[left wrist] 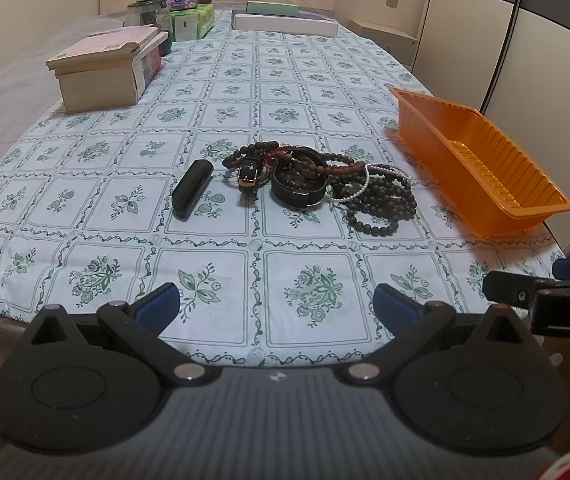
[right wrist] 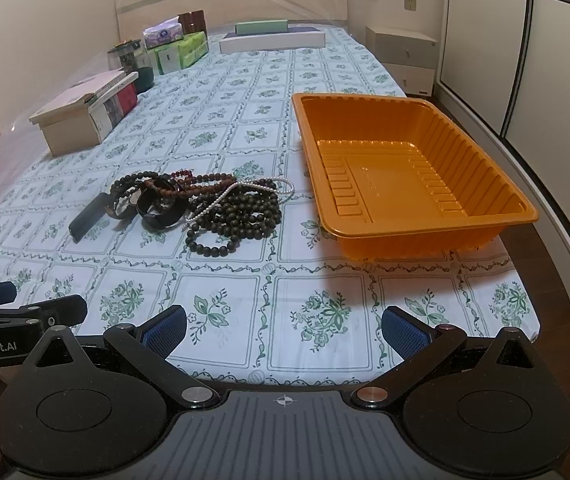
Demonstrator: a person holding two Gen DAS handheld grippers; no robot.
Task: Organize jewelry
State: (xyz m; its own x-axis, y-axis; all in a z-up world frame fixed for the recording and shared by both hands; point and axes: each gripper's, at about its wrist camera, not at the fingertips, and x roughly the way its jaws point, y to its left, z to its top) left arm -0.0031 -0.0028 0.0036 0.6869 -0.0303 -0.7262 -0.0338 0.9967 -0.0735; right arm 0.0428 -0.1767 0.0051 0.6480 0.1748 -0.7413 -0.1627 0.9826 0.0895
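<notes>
A pile of jewelry lies mid-table: dark bead bracelets (left wrist: 381, 200) (right wrist: 241, 216), brown bead strands (left wrist: 345, 168) (right wrist: 205, 184), a white pearl strand (left wrist: 359, 190) (right wrist: 221, 196), a black strap watch (left wrist: 299, 188) (right wrist: 163, 208) and a gold-edged watch (left wrist: 250, 174). A black oblong case (left wrist: 191, 189) (right wrist: 87, 216) lies left of the pile. An empty orange tray (left wrist: 481, 168) (right wrist: 417, 176) stands to the right. My left gripper (left wrist: 275, 306) is open and empty at the near edge. My right gripper (right wrist: 283, 330) is open and empty, also near the edge.
Beige boxes and books (left wrist: 103, 68) (right wrist: 81, 116) stand at the left of the floral tablecloth (left wrist: 245, 88). Tissue packs (left wrist: 189, 16) and flat boxes (left wrist: 285, 20) sit at the far end. A wardrobe (right wrist: 525, 60) and nightstand (right wrist: 405, 60) are to the right.
</notes>
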